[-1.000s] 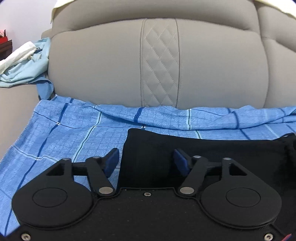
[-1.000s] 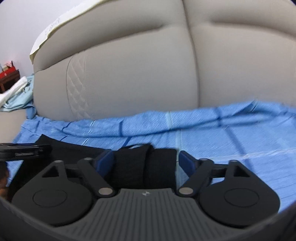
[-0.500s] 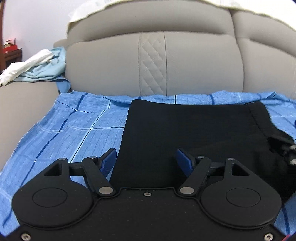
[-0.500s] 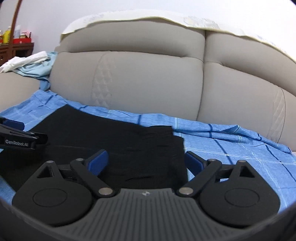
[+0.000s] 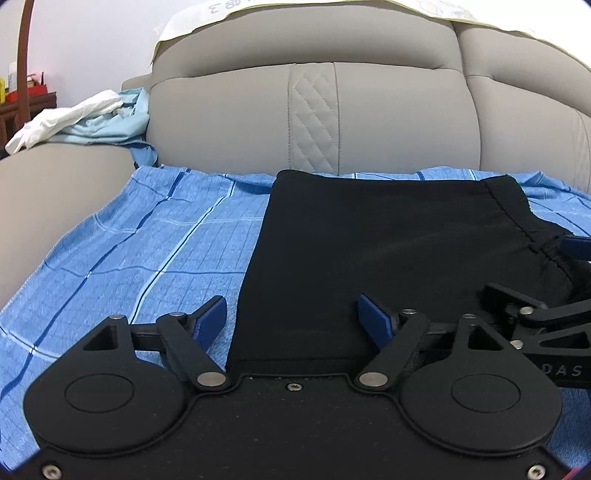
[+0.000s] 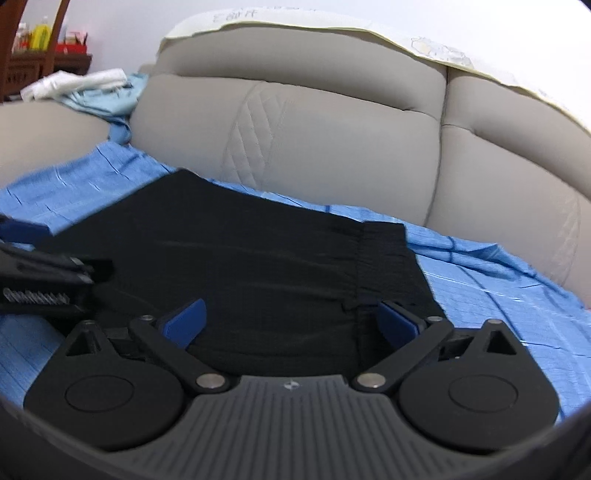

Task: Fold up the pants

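Pants (image 5: 388,251) lie folded — just ahead of each spread gripper (image 5: 295,321).

Black pants (image 5: 388,251) — folded into a flat, neat rectangle, lying on the blue checked sheet (image 5: 147,243) over the sofa seat. Ribbed elastic waistband (image 6: 384,258) at the right end — far edge near the backrest.

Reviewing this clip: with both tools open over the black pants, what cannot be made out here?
- Near edge of the pants: left wrist view, hidden behind the left tool body.
- Same edge, right wrist view: behind the right tool body.
- Layers in the fold: unreadable, fabric uniformly black.
- Writing on the cream cover: too small, blurred.
- Shelf items: blurred, cut by the edge.
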Demonstrator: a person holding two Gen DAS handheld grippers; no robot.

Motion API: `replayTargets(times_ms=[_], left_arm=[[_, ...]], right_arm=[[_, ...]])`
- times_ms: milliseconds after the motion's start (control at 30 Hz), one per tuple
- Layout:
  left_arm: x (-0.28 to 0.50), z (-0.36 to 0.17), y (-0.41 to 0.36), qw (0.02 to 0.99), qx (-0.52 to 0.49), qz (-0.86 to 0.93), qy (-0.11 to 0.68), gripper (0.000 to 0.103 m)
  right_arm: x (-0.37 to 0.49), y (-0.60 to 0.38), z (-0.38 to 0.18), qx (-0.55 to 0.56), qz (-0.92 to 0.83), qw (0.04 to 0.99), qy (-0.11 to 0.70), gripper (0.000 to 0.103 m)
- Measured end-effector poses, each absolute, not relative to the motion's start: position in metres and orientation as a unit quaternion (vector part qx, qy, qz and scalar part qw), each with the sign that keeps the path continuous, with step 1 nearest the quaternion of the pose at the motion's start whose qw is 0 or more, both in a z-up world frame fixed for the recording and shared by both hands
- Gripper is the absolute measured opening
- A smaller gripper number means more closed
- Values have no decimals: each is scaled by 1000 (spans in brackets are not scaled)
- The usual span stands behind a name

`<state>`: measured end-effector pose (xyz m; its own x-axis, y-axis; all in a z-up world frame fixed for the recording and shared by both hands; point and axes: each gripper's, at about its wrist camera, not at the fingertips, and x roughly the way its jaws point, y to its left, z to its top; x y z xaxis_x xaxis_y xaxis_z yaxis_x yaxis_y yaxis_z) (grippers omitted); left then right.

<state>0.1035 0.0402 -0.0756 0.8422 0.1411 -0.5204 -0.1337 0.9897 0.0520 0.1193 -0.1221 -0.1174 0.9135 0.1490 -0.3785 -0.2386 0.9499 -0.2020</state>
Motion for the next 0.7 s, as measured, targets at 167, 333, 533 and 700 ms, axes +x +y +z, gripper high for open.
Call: replayTargets(times_ms=[167, 333, 533, 700], left_arm=[[100, -77, 44, 960, -2, 70, 270, 79], [93, -71, 44, 959, 11, 72, 273, 79], [77, -61, 38, 961, 44, 60, 267, 79], [79, -70, 45, 958, 36, 69, 275, 79]], right_arm=[[114, -138, -118, -123, 60, 973, 186, 103], [111, -171, -117, -88, 14, 976, 197, 103], [102, -192, -116, -77, -15, 978, 194, 103], [91, -195, -117, -79, -16, 980, 184, 103]])
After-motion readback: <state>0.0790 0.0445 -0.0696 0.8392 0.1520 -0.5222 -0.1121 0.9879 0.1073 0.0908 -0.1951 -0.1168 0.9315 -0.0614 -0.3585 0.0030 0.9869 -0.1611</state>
